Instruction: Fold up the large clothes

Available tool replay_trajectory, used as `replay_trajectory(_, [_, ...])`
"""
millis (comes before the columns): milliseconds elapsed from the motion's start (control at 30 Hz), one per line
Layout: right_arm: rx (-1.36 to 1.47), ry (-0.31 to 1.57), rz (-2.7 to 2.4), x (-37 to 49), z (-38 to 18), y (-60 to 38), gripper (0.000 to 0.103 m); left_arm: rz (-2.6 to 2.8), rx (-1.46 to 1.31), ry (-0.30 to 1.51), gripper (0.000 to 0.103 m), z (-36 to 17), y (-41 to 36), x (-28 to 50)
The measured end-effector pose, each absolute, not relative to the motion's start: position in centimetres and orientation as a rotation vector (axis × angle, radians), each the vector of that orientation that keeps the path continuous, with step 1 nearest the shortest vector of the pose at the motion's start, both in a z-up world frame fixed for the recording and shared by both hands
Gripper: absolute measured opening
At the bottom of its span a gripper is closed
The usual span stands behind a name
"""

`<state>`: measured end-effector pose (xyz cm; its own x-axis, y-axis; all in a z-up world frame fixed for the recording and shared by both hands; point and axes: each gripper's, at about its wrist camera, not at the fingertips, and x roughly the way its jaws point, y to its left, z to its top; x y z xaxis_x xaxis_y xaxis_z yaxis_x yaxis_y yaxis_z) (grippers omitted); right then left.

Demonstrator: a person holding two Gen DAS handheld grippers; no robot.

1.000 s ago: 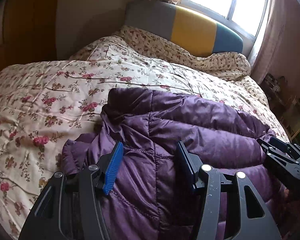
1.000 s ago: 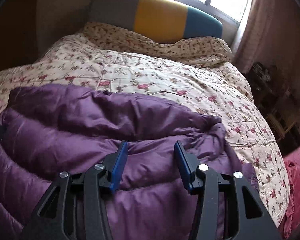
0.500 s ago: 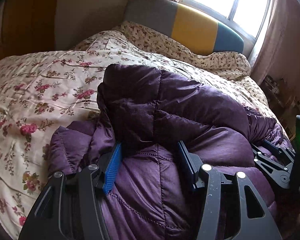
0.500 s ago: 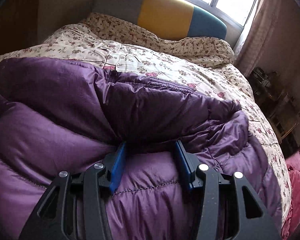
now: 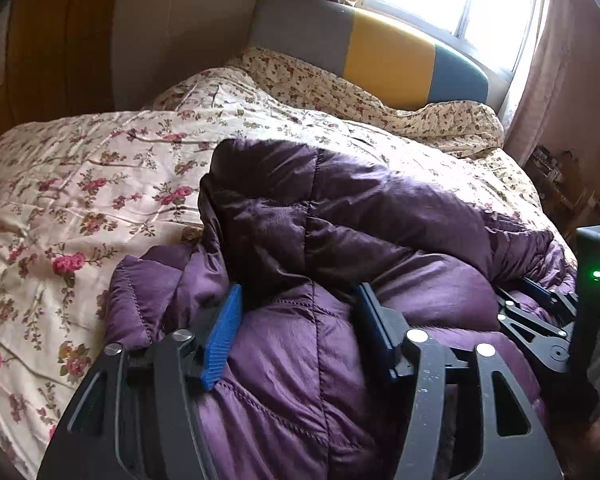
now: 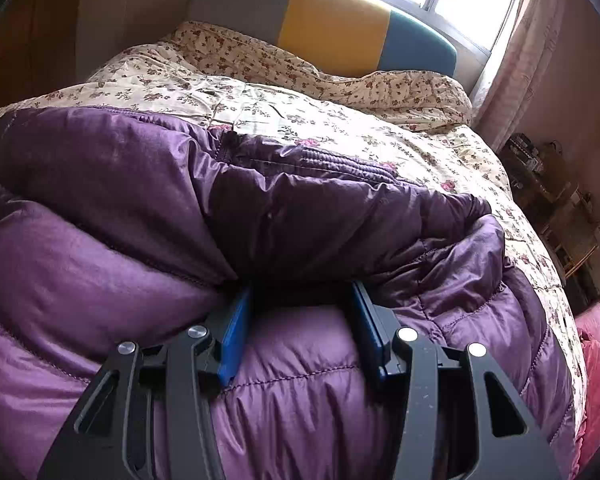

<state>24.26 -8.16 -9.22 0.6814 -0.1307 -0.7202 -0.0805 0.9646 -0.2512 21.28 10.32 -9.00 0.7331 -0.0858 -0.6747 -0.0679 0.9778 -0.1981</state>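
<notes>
My left gripper (image 5: pixel 300 312) has just been opening its jaws a little; a thick fold of the purple down jacket (image 5: pixel 340 232) sits between them, but I cannot tell if the pads press it or only stand beside it. My right gripper (image 6: pixel 300 312) keeps its jaws half apart, clamped on a puffy fold of the same jacket. Compared with a second ago, the far half of the jacket is now heaped over the near half, so I judge one fold is nearly laid and release comes next. The jacket lies on the floral quilt (image 5: pixel 80 184), near the bed's close edge. From 9 to 12 o'clock the quilt is free. At 3 o'clock the quilt edge drops toward a pink cloth (image 6: pixel 596 380).
</notes>
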Motion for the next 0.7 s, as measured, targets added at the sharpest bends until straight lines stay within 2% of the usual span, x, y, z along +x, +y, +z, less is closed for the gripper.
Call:
replay_trajectory(433, [-0.282,0.824,-0.031,24.2,-9.2,-8.2,0.048,-0.011,-0.200,0.713,0.061,-6.7,10.8,17.6])
replay_trajectory(700, [-0.294,0.839,-0.036,24.2,-8.8,-7.9,0.049,0.048,-0.348,0.731,0.061,-7.0,16.2,15.1])
